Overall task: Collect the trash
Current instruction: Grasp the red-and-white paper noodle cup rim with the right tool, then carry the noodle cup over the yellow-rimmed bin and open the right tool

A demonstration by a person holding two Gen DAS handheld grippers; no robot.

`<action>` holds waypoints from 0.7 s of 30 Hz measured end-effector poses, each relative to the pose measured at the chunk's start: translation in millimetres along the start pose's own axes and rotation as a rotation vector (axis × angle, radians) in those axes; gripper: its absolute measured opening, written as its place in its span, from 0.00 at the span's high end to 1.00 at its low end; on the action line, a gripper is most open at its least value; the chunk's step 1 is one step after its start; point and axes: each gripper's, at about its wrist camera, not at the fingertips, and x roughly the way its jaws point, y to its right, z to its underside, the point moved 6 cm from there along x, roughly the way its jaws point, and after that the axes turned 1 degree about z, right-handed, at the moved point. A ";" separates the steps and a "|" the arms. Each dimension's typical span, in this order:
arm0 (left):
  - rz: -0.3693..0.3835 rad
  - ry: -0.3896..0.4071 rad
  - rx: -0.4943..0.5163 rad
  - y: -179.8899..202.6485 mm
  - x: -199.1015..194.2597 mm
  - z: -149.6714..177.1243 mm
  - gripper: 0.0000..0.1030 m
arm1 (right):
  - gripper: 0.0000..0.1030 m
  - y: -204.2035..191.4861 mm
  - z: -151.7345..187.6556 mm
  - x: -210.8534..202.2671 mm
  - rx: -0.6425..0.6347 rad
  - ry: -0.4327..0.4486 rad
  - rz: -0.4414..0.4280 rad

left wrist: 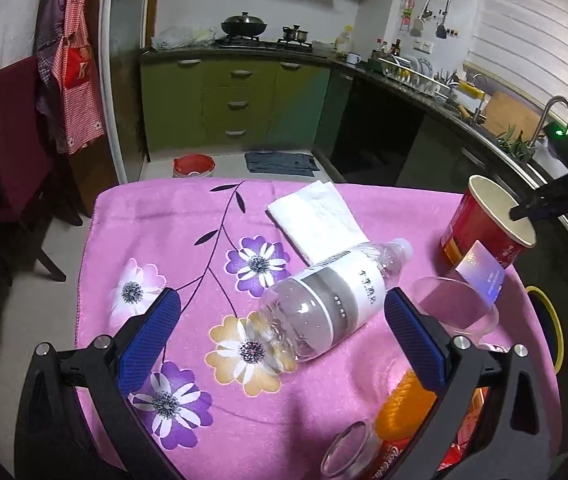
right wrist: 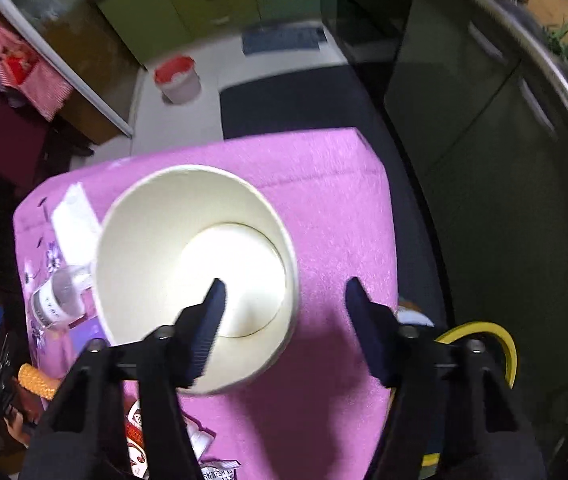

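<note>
Pink floral cloth (left wrist: 188, 216) is covering the table. Left wrist view: left gripper (left wrist: 282, 312) is hovering low with its blue pads wide apart, gripping nothing. An empty clear bottle (left wrist: 323, 296) is lying on its side between and just beyond the fingertips, cap end pointing away toward a folded white napkin (left wrist: 317, 216) that it is partly overlapping. Judgement: the jaws are lining up to straddle the bottle body. A red paper cup (left wrist: 483, 226) is standing upright at the far right corner, with the right gripper's fingertip dipping at its rim; a clear plastic cup (left wrist: 455, 308) is lying beside it, and an orange wrapper (left wrist: 403, 408) sits nearest the camera

Right wrist view (slightly blurred): right gripper (right wrist: 284, 304) is sitting open over the cup (right wrist: 196, 276), one finger inside the white interior, the other outside the wall, not yet closed on it. Judgement: this placement is preparing a pinch on the rim. A red-lined bin (right wrist: 178, 78) is standing on the floor beyond the table, the likely destination
</note>
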 end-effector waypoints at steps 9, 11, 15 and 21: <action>0.021 -0.001 0.026 7.6 -1.3 2.8 0.06 | 0.85 -5.6 -1.3 36.5 0.004 -0.108 0.041; 0.022 -0.002 0.021 7.1 -1.0 3.0 0.06 | 0.95 -4.9 0.2 43.4 0.002 -0.118 0.057; 0.030 0.003 0.017 7.6 -2.5 2.6 0.06 | 0.97 -0.1 5.3 42.2 0.006 -0.109 0.030; 0.045 0.011 0.026 12.3 -5.3 2.8 0.06 | 0.97 45.6 30.3 -13.8 0.083 -0.006 -0.032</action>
